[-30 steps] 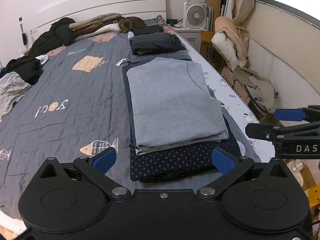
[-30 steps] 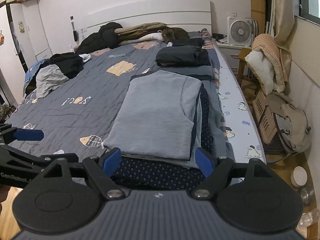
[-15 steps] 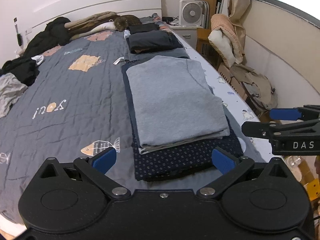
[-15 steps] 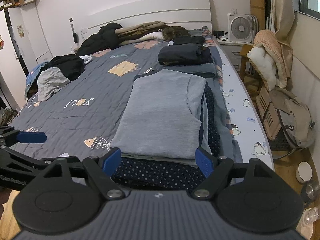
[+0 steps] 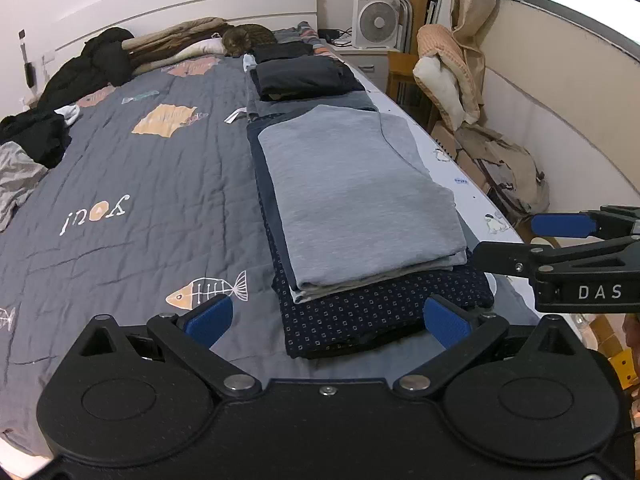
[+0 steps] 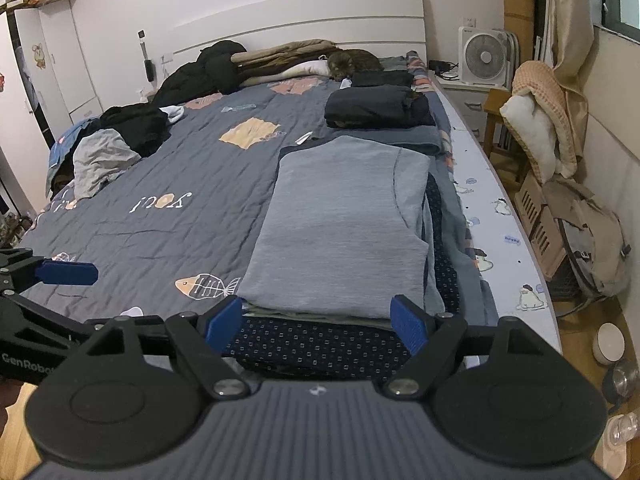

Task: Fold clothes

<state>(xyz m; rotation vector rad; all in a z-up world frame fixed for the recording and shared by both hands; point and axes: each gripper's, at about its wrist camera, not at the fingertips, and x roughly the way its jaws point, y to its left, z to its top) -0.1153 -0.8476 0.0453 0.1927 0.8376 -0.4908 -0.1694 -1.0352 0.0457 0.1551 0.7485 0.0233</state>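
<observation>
Above the folded stack (image 6: 340, 232), both tools (image 5: 328, 320) (image 6: 318, 318) gape empty

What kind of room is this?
Most likely a home bedroom: a large bed with a white headboard, folded clothes stacked on the quilt, and a wardrobe by the wall.

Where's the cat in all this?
The cat is curled at the head of the bed, against the white headboard in the right wrist view, just beyond the farthest folded dark clothes and beside the tan bedding.
</observation>
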